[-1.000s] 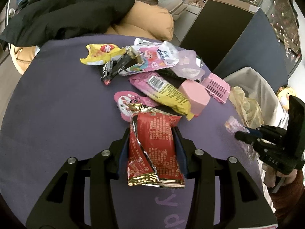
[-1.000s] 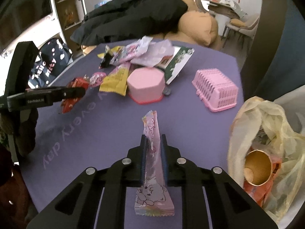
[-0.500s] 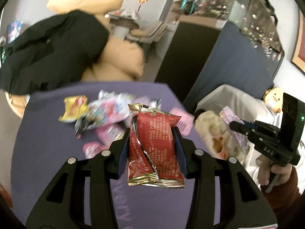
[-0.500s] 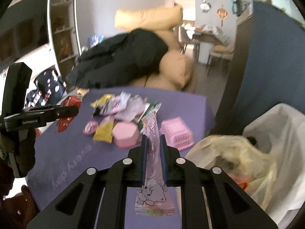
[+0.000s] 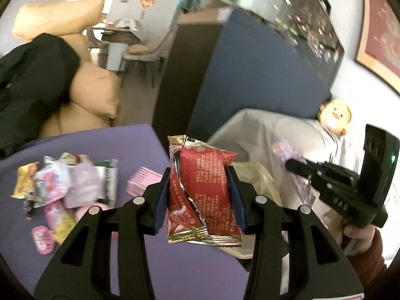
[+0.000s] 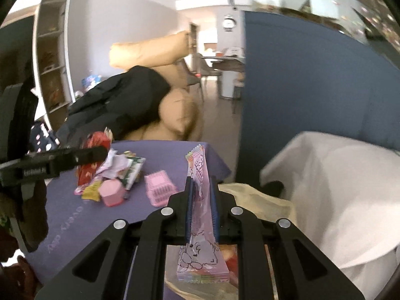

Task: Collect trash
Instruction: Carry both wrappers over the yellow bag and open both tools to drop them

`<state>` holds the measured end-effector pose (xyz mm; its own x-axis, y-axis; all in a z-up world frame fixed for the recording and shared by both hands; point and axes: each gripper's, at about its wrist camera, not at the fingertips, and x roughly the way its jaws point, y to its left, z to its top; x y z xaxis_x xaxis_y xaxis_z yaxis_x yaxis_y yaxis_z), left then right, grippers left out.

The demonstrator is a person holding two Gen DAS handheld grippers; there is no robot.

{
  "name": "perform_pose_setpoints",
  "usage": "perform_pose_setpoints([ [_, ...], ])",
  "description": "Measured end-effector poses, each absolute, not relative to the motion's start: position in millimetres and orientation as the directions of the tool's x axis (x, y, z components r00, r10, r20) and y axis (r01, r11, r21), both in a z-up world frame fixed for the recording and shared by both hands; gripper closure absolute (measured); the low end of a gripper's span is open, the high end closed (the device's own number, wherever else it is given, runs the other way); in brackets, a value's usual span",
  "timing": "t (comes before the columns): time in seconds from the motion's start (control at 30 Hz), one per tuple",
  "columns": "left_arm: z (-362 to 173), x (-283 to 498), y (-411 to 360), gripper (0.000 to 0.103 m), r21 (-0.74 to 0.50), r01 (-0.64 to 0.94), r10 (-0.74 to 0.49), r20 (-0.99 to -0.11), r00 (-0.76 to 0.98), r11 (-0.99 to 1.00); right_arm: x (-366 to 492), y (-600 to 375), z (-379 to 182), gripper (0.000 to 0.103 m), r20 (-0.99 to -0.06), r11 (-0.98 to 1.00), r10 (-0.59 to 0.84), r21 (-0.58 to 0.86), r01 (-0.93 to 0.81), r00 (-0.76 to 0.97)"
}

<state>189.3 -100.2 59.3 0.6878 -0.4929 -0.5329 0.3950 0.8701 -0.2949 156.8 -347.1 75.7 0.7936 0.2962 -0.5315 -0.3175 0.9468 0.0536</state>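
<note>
My left gripper (image 5: 200,195) holds a snack packet (image 5: 203,195) above the table (image 5: 105,140) edge; wrappers (image 5: 62,185) lie left on it. My right gripper (image 6: 202,207) holds a slim wrapper (image 6: 200,200) over the trash bag (image 6: 260,200), right of the table.

You have a purple table (image 6: 160,155) before you. On it, to the left, lies a heap of snack wrappers (image 5: 65,182), with a pink octagonal box (image 6: 111,191) nearer and a pink slatted basket (image 6: 160,187) just right of it.
</note>
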Motion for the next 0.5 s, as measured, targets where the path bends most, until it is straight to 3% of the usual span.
perform_pose_setpoints([
  [0.27,43,200,-157,0.062,-0.284,0.452,-0.528,-0.571,0.628,0.845,157,-396,63,0.089,-0.532,0.970,0.234,0.074,-0.231,0.813],
  [0.5,11,218,-186,0.060,-0.358,0.490,-0.595,-0.617,0.515,0.795,159,-418,53,0.089,-0.538,0.978,0.206,0.096,-0.183,0.818],
])
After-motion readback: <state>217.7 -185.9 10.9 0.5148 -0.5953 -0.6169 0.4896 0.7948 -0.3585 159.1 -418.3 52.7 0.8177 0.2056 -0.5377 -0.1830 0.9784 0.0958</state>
